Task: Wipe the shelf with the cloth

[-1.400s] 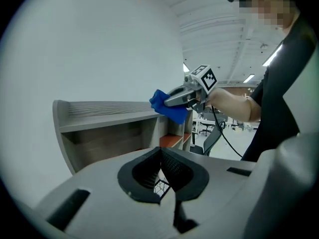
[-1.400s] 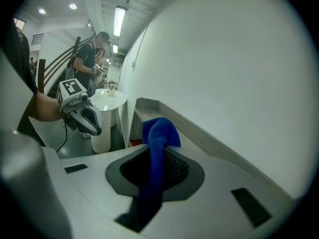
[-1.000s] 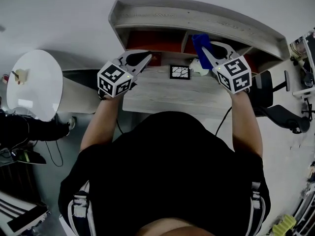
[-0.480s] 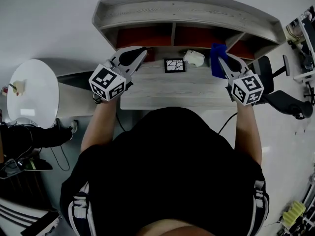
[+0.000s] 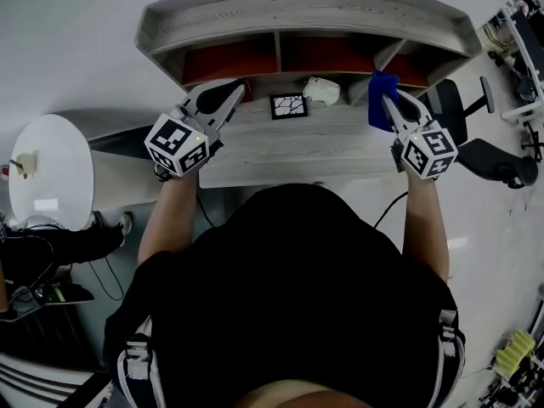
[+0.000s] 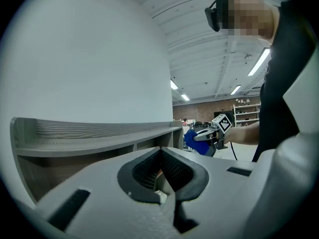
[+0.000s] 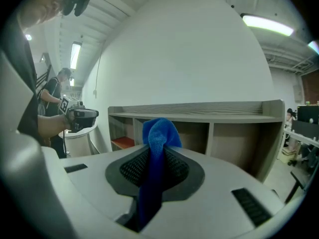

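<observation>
Jaws closed both sides: right gripper [image 5: 389,105] pinching cloth [image 7: 158,136], left gripper [image 5: 228,99] empty. Shelf [image 7: 199,114] ahead of right jaws, not touching. Risk: cloth dragged out mid-wipe by friction.

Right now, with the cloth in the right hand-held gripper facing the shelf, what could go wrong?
1. The right hand-held gripper pinches the cloth by one narrow fold, so wiping friction could pull it out.
2. The small framed picture and the white object sit on the desk in front of the shelf. A low sweep may knock them.
3. The left hand-held gripper, shut and empty, is near the shelf's left end and might bump it.
</observation>
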Available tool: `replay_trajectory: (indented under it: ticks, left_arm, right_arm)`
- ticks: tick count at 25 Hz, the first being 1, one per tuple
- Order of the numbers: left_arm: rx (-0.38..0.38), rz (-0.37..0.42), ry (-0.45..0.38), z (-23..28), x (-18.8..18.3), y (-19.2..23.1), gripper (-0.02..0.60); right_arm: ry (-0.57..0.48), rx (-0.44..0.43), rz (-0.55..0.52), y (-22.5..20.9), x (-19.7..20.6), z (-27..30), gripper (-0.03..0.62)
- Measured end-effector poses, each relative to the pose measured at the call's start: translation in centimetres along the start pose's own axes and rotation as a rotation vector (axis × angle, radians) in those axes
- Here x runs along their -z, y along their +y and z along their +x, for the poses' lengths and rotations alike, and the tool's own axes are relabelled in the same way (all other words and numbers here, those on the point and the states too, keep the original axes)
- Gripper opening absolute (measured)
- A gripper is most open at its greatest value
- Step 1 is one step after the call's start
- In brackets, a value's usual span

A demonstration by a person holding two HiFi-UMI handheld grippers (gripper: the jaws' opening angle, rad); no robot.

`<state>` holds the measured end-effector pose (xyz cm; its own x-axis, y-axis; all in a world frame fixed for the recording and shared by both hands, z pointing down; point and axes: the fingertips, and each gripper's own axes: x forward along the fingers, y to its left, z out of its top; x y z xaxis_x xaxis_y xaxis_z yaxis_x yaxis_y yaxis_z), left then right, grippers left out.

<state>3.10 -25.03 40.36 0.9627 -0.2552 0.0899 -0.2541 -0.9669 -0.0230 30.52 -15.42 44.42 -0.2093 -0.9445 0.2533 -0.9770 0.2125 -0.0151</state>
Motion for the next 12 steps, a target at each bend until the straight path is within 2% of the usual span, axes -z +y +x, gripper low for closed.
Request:
replay_trajectory:
  ticks: [6,12]
  left_arm:
    - [0.051,0.016,0.016,1.8,0.2,-2.4,0.017]
    - [0.055,0.012,0.022,2.3,0.3,-3.0,0.017]
  right_arm:
    - [-0.015,-0.011,0.021,0.3,-0.1,-0.1,0.057]
    - [-0.019,-0.032,0.034,0.9,-0.1,-0.4,0.057]
